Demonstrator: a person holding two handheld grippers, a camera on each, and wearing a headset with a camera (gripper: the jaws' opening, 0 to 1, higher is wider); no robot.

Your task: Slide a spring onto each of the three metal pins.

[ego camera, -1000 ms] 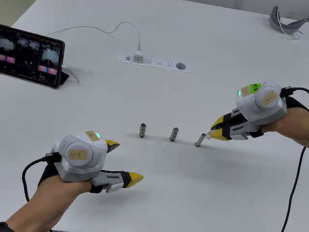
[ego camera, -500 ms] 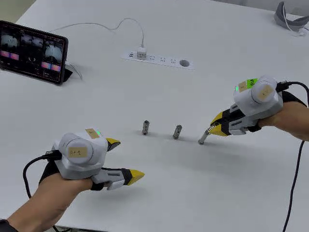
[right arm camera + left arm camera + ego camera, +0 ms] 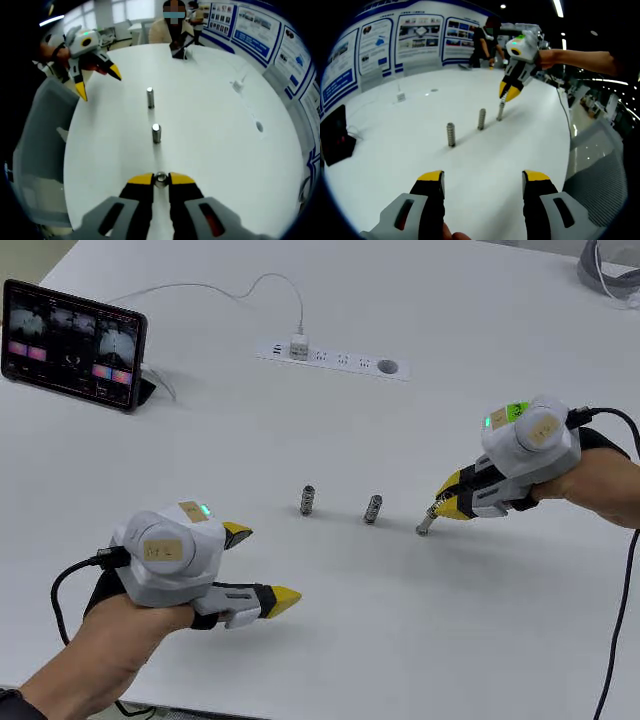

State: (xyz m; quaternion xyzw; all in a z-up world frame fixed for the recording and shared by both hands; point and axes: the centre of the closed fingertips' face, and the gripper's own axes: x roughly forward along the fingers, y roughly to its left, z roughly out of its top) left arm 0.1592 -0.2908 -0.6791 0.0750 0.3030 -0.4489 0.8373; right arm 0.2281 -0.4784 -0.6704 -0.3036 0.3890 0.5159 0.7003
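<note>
Three small metal pins stand in a row mid-table. The left pin (image 3: 307, 500) and the middle pin (image 3: 372, 509) each wear a spring. The right pin (image 3: 424, 526) leans, its lower shaft bare. My right gripper (image 3: 441, 509) is at that pin's top, shut on a spring (image 3: 160, 176) that sits between its yellow tips (image 3: 160, 180). My left gripper (image 3: 262, 565) rests low at the front left, open and holding nothing, well short of the pins. Past its jaws (image 3: 483, 176) the left gripper view shows the spring-covered pins (image 3: 451, 135) and the right gripper (image 3: 512, 91).
A tablet (image 3: 70, 343) stands at the far left. A white power strip (image 3: 330, 357) with a plugged cable lies at the back centre. A grey strap (image 3: 610, 265) lies at the far right corner. A person (image 3: 172, 30) sits at the table's far end.
The right gripper has brought the spring down closer onto the right pin's top, so less spring shows between tips and pin. The left gripper has stayed put; the head camera shifted slightly.
</note>
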